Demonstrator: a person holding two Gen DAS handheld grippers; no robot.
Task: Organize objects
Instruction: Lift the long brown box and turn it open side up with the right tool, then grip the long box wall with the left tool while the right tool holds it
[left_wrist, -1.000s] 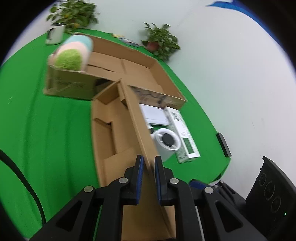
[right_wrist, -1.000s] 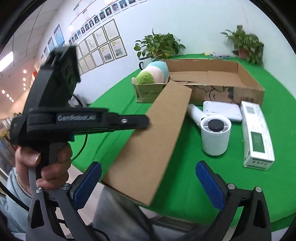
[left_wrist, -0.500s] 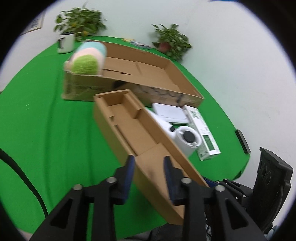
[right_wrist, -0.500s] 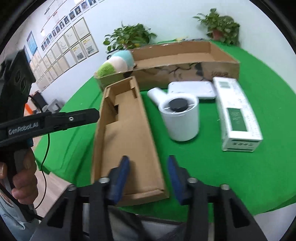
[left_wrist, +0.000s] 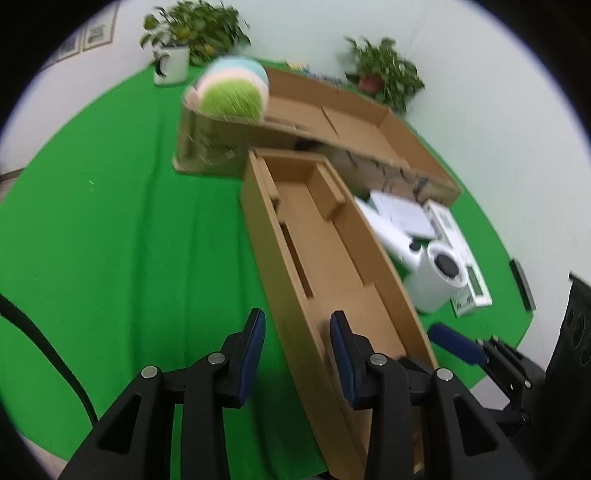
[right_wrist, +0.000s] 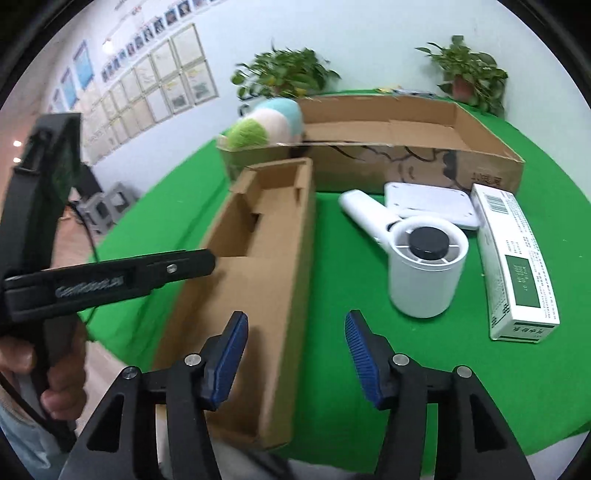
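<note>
A long narrow open cardboard box (left_wrist: 325, 258) lies on the green table, open side up; it also shows in the right wrist view (right_wrist: 258, 266). My left gripper (left_wrist: 297, 339) is open, its jaws on either side of the box's left wall. My right gripper (right_wrist: 295, 339) is open above the box's near right wall. To the right lie a white handheld fan (right_wrist: 421, 266), a flat white device (right_wrist: 432, 203) and a white and green carton (right_wrist: 517, 266). A plush toy (right_wrist: 266, 125) sits on the large box's corner.
A large open cardboard box (right_wrist: 406, 147) stands across the back of the table. Two potted plants (right_wrist: 284, 77) stand at the back edge. The narrow box's near end overhangs the table's front edge (right_wrist: 480, 443). The left gripper's body (right_wrist: 92, 280) shows at left.
The narrow box went from held up on its side to lying flat, open side up. My left gripper let go and opened. My right gripper narrowed, then widened again.
</note>
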